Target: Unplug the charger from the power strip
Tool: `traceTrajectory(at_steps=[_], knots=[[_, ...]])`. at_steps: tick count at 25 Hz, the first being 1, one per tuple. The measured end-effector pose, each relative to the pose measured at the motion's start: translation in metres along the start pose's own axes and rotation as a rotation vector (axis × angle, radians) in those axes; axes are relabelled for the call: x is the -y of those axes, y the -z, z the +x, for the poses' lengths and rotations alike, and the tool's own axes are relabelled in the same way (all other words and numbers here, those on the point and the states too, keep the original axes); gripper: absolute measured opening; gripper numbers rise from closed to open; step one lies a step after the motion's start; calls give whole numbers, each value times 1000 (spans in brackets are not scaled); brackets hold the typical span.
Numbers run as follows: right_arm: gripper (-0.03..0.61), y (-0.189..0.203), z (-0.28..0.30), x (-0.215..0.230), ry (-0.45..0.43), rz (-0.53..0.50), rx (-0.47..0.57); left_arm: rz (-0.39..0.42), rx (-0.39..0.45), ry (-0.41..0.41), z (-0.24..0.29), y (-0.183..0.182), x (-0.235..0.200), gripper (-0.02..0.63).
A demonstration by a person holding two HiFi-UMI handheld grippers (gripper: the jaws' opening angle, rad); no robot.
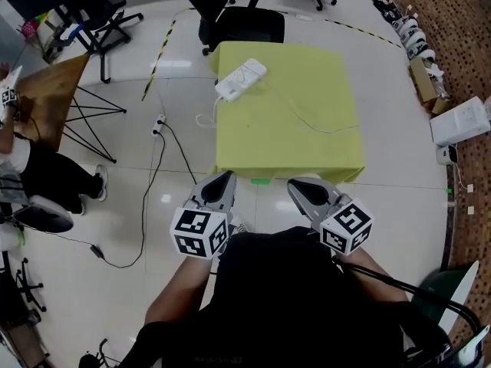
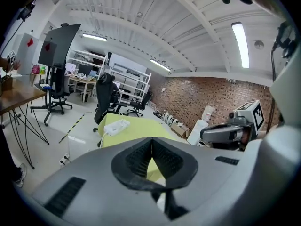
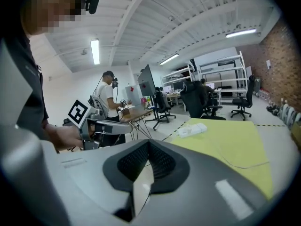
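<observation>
A white power strip [image 1: 241, 79] lies at the far left corner of the yellow-green table [image 1: 307, 156]. A thin white cable [image 1: 311, 123] runs from it across the cloth to the right edge. At this distance a charger cannot be told apart from the strip. My left gripper [image 1: 225, 177] and right gripper [image 1: 296, 184] hover side by side just short of the table's near edge, both shut with nothing between the pads. The strip [image 2: 116, 125] is small and far off in the left gripper view, and the strip [image 3: 192, 130] is just as distant in the right gripper view.
A black office chair [image 1: 242, 21] stands behind the table. On the floor to the left a socket block [image 1: 159, 125] trails a black cable. A wooden table [image 1: 54, 90] and a seated person [image 1: 46, 175] are at far left. Boxes [image 1: 460, 119] line the right wall.
</observation>
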State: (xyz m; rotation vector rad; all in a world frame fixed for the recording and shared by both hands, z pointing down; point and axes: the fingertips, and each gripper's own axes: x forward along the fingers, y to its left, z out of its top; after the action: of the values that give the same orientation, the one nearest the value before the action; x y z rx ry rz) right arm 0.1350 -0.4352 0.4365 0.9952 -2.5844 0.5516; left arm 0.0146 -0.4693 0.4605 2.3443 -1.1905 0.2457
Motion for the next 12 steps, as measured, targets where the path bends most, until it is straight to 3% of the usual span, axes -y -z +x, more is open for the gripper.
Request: traceTrajectory(at_steps=[6, 12], knots=[[3, 3, 35, -3, -19, -74, -83, -33, 9, 5, 3, -5, -24, 8], [3, -5, 66, -4, -70, -121, -118, -64, 32, -65, 1, -8, -56, 8]])
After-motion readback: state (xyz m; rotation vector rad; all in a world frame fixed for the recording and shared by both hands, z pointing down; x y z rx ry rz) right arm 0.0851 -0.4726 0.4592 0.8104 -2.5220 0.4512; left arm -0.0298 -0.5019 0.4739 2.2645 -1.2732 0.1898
